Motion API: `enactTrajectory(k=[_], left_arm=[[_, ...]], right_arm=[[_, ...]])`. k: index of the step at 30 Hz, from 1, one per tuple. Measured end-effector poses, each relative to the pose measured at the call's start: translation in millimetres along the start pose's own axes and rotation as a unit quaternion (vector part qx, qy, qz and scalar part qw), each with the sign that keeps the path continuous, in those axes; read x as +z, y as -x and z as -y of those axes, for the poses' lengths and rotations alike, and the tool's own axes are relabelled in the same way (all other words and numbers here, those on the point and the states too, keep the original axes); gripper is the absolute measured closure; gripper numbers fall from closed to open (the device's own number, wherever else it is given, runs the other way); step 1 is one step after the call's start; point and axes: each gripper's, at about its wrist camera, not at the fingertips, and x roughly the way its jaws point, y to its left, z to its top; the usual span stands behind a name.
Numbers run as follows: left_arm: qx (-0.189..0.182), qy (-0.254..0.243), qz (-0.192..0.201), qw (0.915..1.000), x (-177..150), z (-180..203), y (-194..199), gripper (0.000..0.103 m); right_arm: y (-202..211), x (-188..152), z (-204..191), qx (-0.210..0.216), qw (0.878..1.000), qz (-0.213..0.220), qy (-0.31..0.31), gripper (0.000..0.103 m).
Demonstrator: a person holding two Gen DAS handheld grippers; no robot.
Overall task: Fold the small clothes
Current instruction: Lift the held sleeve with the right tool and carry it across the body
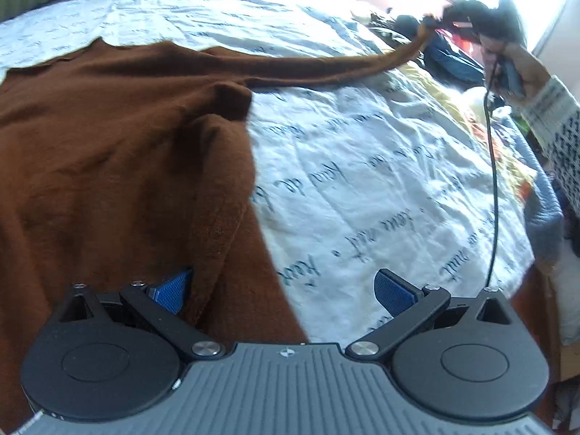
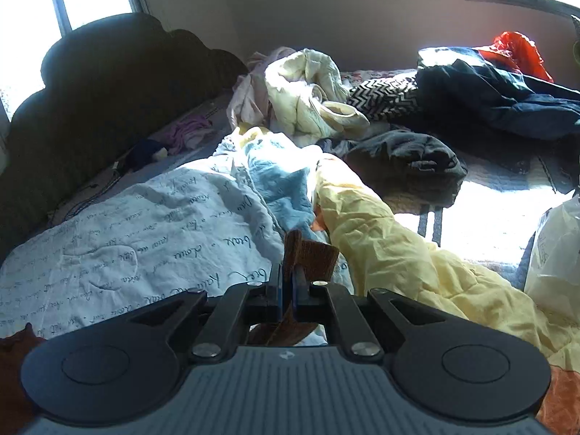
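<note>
A brown sweater (image 1: 108, 137) lies spread on a white sheet printed with handwriting (image 1: 362, 152). My left gripper (image 1: 284, 290) hovers over the sweater's right edge. Its jaws are open, and a fold of brown cloth lies loose beside the left blue pad (image 1: 174, 291). One sleeve (image 1: 326, 67) is stretched out to the upper right, where my right gripper (image 1: 435, 20) holds its end. In the right wrist view the right gripper (image 2: 288, 290) is shut on the sleeve's ribbed cuff (image 2: 311, 253), which sticks out past the pads.
A hand in a patterned knit sleeve (image 1: 554, 123) holds the right gripper, and a black cable (image 1: 493, 181) hangs from it. Piled clothes (image 2: 398, 108), a yellow blanket (image 2: 380, 246) and a plastic bag (image 2: 554, 253) crowd the far bed. A dark headboard (image 2: 90, 108) stands at the left.
</note>
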Motion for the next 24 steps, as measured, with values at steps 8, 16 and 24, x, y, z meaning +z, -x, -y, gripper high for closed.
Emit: enactTrajectory(k=[8,16,24], left_arm=[[0.002,-0.02,0.007,0.9998,-13,13,-2,0.0],[0.017,-0.047,0.024,0.9985,-17,34,-3,0.0],[0.0,-0.083,0.039,0.9958,-21,55,3,0.0]], right_arm=[[52,67,-103,0.123,0.989,0.077,0.04,0.099],[71,51,-348,0.319,0.926,0.041,0.199,0.099],[79,-69,-545,0.439,0.825,-0.072,0.347,0.099]])
